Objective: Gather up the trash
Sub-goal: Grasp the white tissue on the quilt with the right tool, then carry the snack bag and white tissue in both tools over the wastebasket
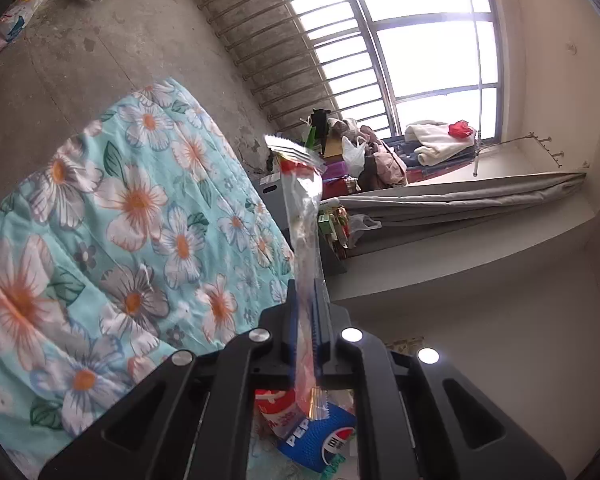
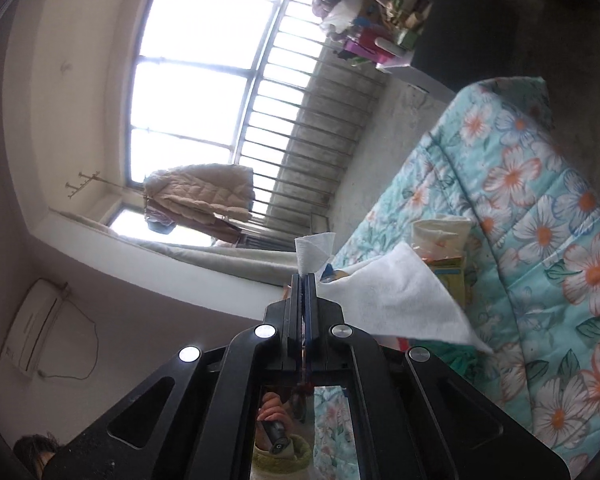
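Note:
In the left wrist view my left gripper [image 1: 306, 284] is shut on a clear plastic wrapper [image 1: 302, 200] with red print and a crimped silver end. The wrapper sticks out past the fingertips, lifted above the floral quilt [image 1: 112, 232]. Below the jaws lie a blue Pepsi wrapper [image 1: 320, 440] and a red packet [image 1: 274, 404]. In the right wrist view my right gripper [image 2: 304, 278] is shut on a white tissue [image 2: 396, 300]. One corner of it pokes up past the tips and the rest hangs to the right. Yellow and cream packaging [image 2: 444, 248] lies on the quilt [image 2: 540, 240] behind it.
A bare concrete floor [image 1: 100, 40] lies beyond the quilt. Clutter of bags and clothes [image 1: 360, 156] is piled under the barred window [image 1: 400, 40]. A puffy coat [image 2: 204, 196] hangs on a rack. A dark cabinet [image 2: 480, 20] stands near the quilt. A hand [image 2: 276, 404] shows below the right gripper.

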Motion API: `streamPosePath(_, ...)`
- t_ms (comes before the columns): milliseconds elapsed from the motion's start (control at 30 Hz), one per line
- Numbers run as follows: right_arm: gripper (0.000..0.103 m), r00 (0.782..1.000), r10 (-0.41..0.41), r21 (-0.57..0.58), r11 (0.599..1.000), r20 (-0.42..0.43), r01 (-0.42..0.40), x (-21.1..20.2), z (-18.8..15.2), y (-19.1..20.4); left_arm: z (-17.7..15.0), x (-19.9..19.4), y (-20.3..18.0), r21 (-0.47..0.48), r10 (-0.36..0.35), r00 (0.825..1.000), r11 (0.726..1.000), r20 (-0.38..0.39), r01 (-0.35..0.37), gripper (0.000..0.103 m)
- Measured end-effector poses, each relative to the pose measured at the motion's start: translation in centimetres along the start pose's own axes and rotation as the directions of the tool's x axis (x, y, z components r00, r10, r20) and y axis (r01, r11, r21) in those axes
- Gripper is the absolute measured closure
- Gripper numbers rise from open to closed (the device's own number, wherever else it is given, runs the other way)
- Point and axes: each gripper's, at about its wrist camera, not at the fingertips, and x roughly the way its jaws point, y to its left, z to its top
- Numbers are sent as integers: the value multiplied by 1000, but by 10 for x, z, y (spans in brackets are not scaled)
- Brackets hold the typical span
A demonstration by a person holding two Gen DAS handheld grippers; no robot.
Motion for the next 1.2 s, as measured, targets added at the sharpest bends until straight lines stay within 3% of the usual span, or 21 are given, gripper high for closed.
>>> streamPosePath(267, 103, 998, 50, -84, 995, 43, -46, -41, -19, 18, -40, -57, -54, 160, 14, 1000, 987, -3, -13, 98)
streamPosePath(533, 103, 988, 62, -106, 993, 140, -47, -108, -35, 23, -111, -71, -126, 366, 7, 995, 930, -98, 29, 98)
streamPosePath(767, 103, 969, 27, -97, 995, 247, -3, -182, -52, 16, -182, -41, -178, 522, 25, 975, 848, -220, 96, 98)
streamPosePath(833, 103, 959, 0, -81, 996, 284, 24, -203, -57, 8, -206, -24, -192, 556, 48, 961, 823, -271, 115, 98)
streamPosePath(1000, 103, 929, -58, -30, 997, 365, 74, -249, -70, -15, -265, 16, -221, 668, 115, 926, 725, -360, 170, 98)
streamPosePath(1200, 103, 886, -107, 81, 994, 451, 78, -294, -83, -56, -334, 66, -243, 721, 171, 880, 651, -443, 237, 98)
